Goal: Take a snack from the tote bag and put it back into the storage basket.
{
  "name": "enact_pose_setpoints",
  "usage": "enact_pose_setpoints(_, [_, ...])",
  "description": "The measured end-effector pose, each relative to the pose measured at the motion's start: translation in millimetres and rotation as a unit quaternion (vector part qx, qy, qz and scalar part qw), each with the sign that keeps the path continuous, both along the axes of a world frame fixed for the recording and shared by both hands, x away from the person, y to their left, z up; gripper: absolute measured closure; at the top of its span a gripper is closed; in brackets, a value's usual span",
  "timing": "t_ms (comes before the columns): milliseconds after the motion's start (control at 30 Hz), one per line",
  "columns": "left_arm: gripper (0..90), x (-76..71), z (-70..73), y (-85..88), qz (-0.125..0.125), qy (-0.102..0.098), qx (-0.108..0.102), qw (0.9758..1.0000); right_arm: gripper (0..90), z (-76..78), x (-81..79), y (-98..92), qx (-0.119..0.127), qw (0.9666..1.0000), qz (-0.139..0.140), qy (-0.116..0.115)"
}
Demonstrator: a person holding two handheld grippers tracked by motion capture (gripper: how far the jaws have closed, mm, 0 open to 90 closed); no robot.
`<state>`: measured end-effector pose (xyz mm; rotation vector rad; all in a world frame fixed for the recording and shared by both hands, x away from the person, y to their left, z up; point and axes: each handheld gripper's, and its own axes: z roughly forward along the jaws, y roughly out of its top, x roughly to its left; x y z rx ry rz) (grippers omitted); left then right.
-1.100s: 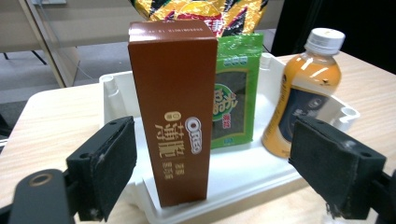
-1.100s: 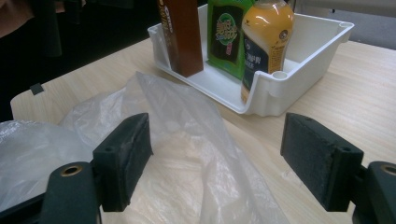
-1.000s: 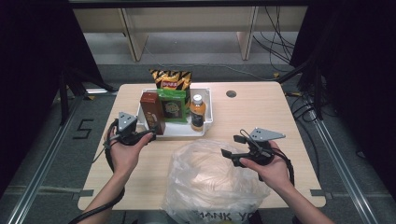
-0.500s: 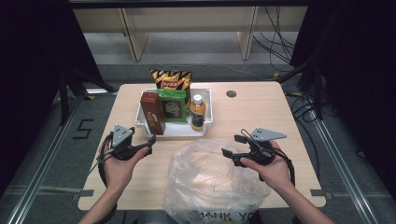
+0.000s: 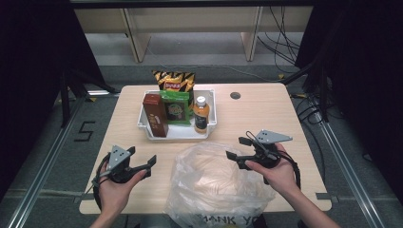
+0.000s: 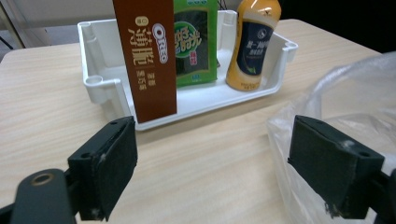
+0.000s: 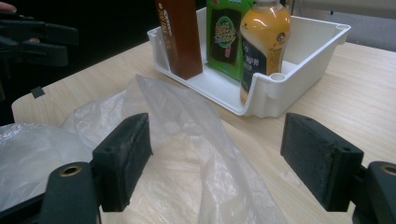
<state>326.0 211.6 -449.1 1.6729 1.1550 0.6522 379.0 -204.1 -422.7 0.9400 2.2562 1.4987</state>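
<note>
A white tray (image 5: 209,126) sits mid-table holding a brown Oreo box (image 5: 154,115), a green snack packet (image 5: 176,108) and an orange drink bottle (image 5: 201,114). A yellow-black chip bag (image 5: 174,80) stands behind the tray. A crumpled clear plastic bag (image 5: 214,183) lies at the table's front edge. My left gripper (image 5: 147,166) hovers open left of the bag, its jaws facing the tray (image 6: 100,84) and Oreo box (image 6: 149,56). My right gripper (image 5: 237,148) is open at the bag's right upper edge, with the bag (image 7: 187,154) lying below its jaws and the bottle (image 7: 261,44) beyond.
A dark round grommet (image 5: 235,95) is set in the tabletop behind the tray on the right. Bare wood stretches along both sides of the tray. Cables and table legs lie on the floor beyond the table's far edge.
My left gripper has drawn back from beside the tray toward the table's front left corner. The right gripper has stayed where it was.
</note>
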Motion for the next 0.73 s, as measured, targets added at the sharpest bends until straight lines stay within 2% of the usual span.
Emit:
enact_pose_setpoints(100, [14.9,-8.3,-4.7,1.9,-0.002,0.008,-0.001,1.0,24.9,-1.0,-1.3,1.9,0.006,0.9999,-0.006,0.009])
enact_pose_setpoints(133, [14.8,-11.3,-6.5,2.7,-0.004,0.012,-0.002,0.9999,24.9,-1.1,-0.5,1.2,0.003,1.0,0.0,0.009])
enact_pose_setpoints(200, [14.9,-16.1,-9.1,2.9,-0.005,0.018,-0.001,0.9998,24.9,-1.0,-0.9,0.6,-0.003,1.0,-0.001,0.008])
enact_pose_setpoints(333, [14.9,-22.9,-14.4,3.1,-0.014,0.029,-0.003,0.9995,24.9,-1.1,-0.8,1.5,0.004,1.0,0.0,0.007])
enact_pose_setpoints(367, [14.9,-24.6,-15.9,2.8,-0.01,0.03,-0.003,0.9995,24.9,-1.0,-0.3,0.6,-0.001,1.0,0.001,0.001])
enact_pose_setpoints(500, [15.5,-26.2,-19.5,5.7,-0.007,0.031,-0.014,0.9994,24.9,-1.5,-0.3,0.5,-0.001,1.0,0.001,0.001])
enact_pose_setpoints(533, [15.7,-26.4,-19.1,7.3,-0.006,0.031,-0.012,0.9994,24.9,-1.0,-1.5,1.1,0.002,1.0,-0.001,0.009])
enact_pose_setpoints(633, [16.3,-26.5,-20.4,9.9,0.001,0.03,-0.022,0.9993,25.0,-1.1,-0.5,0.5,0.002,1.0,0.002,0.0])
enact_pose_setpoints(733, [16.7,-26.1,-20.4,10.0,0.0,0.033,-0.022,0.9992,25.0,-1.0,-2.4,1.0,0.005,0.9999,-0.008,0.014])
